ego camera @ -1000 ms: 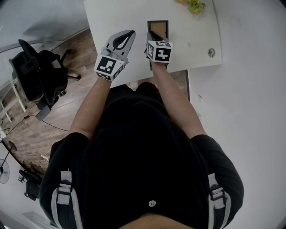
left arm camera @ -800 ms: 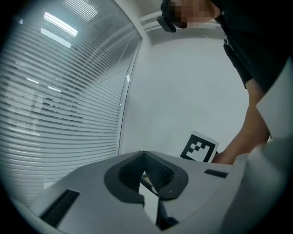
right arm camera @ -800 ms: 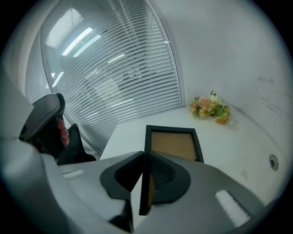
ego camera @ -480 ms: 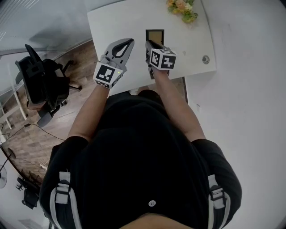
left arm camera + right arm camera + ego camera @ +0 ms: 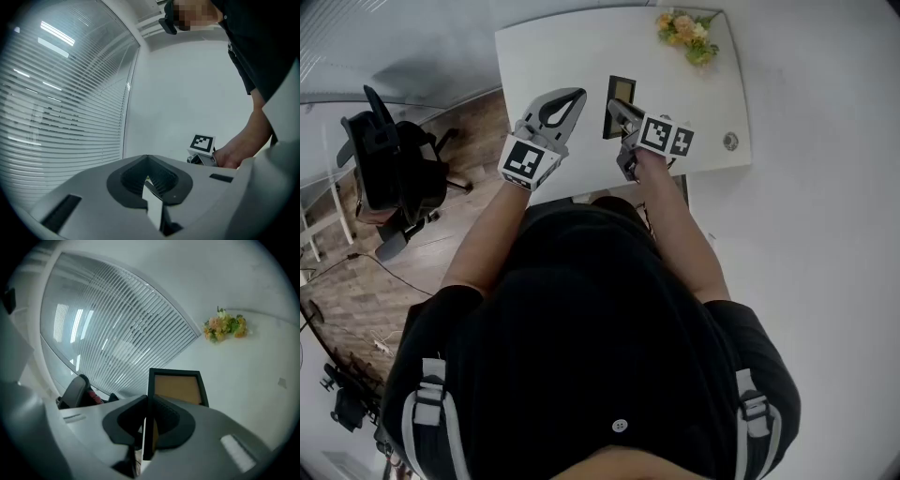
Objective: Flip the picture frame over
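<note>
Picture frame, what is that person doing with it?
A person is working over a white table with a gripper in each hand. The right gripper has its jaws shut on the edge of the picture frame, which is tipped up rather than lying flat, so the flip looks partway done. The left gripper hangs beside it with its jaws together and nothing in them. A small bunch of flowers lies at the table's far end.

I see a white bench [image 5: 553, 56] standing over a wood-plank floor [image 5: 347, 281], with a black office chair [image 5: 389, 169] at its left side. Bright slatted blinds [image 5: 61, 103] cover a wide window beside a plain white wall [image 5: 187, 93].
</note>
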The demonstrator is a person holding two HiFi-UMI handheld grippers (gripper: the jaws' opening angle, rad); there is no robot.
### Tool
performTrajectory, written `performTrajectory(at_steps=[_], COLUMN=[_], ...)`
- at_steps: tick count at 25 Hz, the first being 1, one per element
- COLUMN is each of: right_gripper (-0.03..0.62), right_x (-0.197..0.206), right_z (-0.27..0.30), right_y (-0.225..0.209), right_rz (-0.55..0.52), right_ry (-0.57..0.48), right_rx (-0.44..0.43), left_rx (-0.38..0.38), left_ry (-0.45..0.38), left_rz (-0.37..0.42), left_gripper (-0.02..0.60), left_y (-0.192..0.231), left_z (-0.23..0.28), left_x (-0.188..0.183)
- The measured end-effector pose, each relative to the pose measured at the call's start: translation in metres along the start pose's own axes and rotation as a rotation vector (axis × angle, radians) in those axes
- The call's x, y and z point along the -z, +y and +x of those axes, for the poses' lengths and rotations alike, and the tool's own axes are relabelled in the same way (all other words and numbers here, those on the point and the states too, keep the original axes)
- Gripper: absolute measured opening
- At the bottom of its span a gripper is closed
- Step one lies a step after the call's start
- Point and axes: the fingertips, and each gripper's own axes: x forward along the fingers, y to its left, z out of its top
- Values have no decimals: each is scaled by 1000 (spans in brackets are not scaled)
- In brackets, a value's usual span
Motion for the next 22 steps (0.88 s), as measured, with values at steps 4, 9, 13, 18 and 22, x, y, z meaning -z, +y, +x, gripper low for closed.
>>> performTrajectory(at_steps=[4,9,13,18,22], right_gripper=[51,51,51,51,51], right_x=[-1,1,5,11,16], right_z=[0,1,4,9,16], right_y=[5,-3,-2,-7,-14], right_rz=[102,157,237,309,392], right_ry=[20,53,105,158,167], right_rx=[-146,-223,-343,-449,-513], left_rx=[-14,-32,-48,-64,-81], left_ry=[-8,8,13,31,38], left_rz=[0,-15,-33,-50,-63], left_gripper=[5,5,5,5,5], left_y=[1,4,6,8,10], left_z=[1,-1,-2,-2,-3], left_x=[-2,9,15,25,32])
